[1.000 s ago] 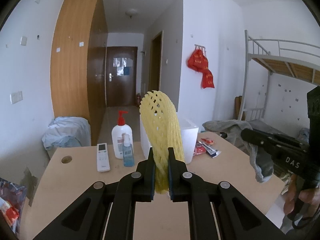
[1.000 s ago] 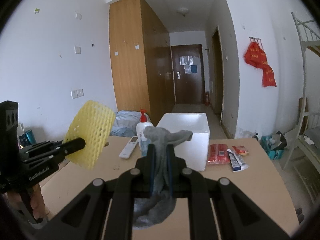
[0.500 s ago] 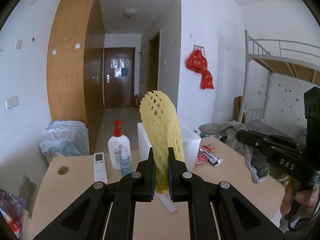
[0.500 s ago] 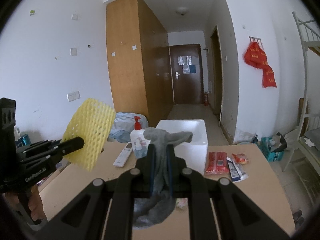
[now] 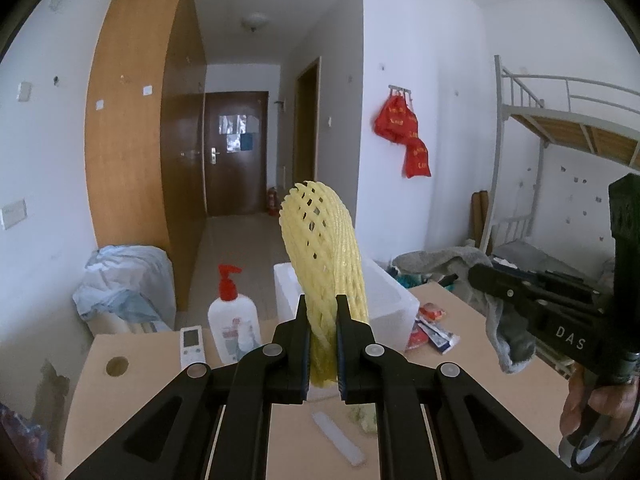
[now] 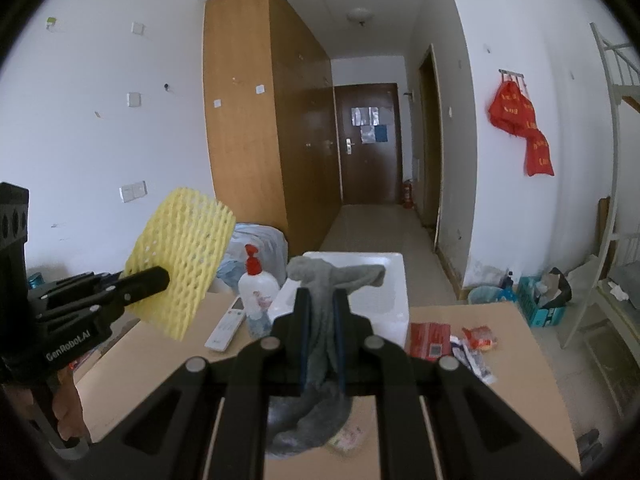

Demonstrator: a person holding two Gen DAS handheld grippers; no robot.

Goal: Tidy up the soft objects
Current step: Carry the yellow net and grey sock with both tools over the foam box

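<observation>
My left gripper is shut on a yellow foam net sleeve, which stands upright above the desk; the sleeve also shows at the left of the right wrist view. My right gripper is shut on a grey sock that droops over and below the fingers; the sock hangs at the right of the left wrist view. A white foam box stands open on the desk ahead of both grippers, past the held items.
On the wooden desk stand a pump bottle with a red top, a white remote, red packets and tubes. A small white strip lies near the front. A bunk bed is at the right.
Both grippers have drawn back and risen a little with their items still held; the desk, bottle and box look farther and lower, and a white strip has come into view below the left gripper.
</observation>
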